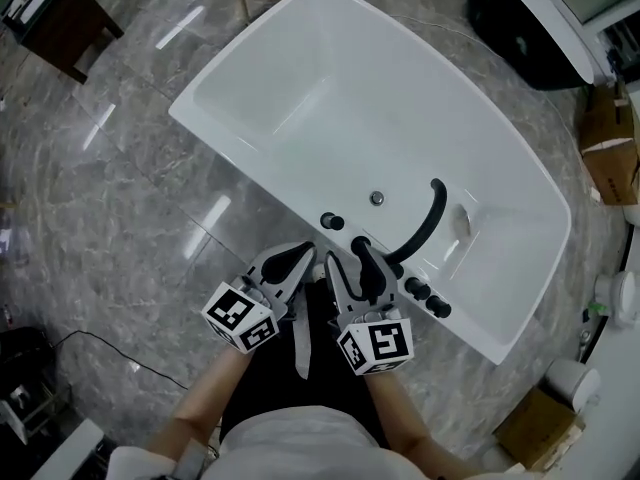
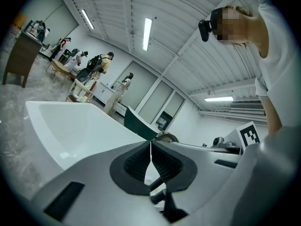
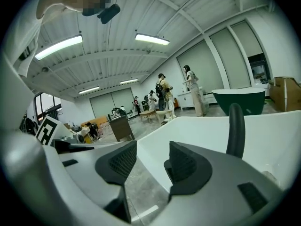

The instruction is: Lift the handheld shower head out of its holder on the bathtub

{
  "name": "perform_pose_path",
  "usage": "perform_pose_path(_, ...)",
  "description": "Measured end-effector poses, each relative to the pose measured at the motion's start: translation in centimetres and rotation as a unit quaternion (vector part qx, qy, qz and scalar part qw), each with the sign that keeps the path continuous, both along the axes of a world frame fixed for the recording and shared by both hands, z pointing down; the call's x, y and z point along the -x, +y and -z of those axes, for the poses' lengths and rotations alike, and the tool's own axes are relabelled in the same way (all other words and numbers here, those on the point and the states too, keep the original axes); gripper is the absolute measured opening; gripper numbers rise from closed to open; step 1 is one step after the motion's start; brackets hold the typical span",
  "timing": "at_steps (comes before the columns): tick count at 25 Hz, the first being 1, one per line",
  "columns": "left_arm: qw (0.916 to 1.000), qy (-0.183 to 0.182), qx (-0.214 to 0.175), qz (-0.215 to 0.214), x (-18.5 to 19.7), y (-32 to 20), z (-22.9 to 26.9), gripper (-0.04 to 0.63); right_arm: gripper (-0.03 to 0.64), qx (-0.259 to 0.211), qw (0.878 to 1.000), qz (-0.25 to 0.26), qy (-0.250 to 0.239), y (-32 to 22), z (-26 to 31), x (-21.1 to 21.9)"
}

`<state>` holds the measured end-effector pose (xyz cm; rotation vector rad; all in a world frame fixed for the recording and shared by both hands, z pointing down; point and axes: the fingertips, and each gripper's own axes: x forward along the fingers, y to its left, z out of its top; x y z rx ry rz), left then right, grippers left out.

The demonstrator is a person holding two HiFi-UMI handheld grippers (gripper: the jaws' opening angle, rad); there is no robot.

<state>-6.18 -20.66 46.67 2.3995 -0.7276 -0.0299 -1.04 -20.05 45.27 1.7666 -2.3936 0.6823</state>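
While both hand-held tools hover side by side at the near rim of the glossy white freestanding bathtub [image 1: 300, 88], their jaws stand differently. The left gripper [image 2: 150, 147] is closed, its ribbed black pads meeting at the tips with nothing between them. The right gripper [image 3: 153, 161] is spread wide and empty, and only grey floor and the tub's white edge show through its gap. The slim black curved handheld shower head [image 1: 428, 223] rises from its mount on the rim, just ahead of the right gripper and off to that gripper's right. In the right gripper view it stands upright beyond the right-hand jaw, apart from both pads [image 3: 235, 128]. From the head view, the right gripper [image 1: 352, 266] has its tips over the rim close to the base of the black fittings, with two round black knobs [image 1: 426, 298] to its right. A single round black knob [image 1: 331, 221] sits ahead, between the two tools. The left gripper [image 1: 290, 263] is just left of its partner, above the polished grey marble floor [image 1: 120, 188].
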Motion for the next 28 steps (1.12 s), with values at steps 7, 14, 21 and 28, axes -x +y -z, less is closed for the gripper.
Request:
perform_pose_path(7, 0.9999, -0.008, 0.01, 0.006, 0.0, -0.4, -2.9, 0.013, 0.204, 0.021, 1.0, -0.009, 0.0, -0.9, -3.5, -0.2)
perform_pose_path(14, 0.9996, -0.007, 0.025, 0.013, 0.0, -0.6, -6.4, 0.012, 0.219, 0.028, 0.999, -0.013, 0.019, -2.0, -6.6, 0.0)
perform_pose_path(21, 0.9989, -0.004, 0.036, 0.03, 0.1, -1.4, -9.3, 0.013, 0.227, 0.048, 0.998, -0.02, 0.017, -2.7, -9.9, -0.1)
perform_pose_path(28, 0.9982, -0.002, 0.048, 0.036, 0.0, -2.0, -12.6, 0.013, 0.225, 0.065, 0.997, -0.032, 0.023, -3.7, -13.6, -0.1)
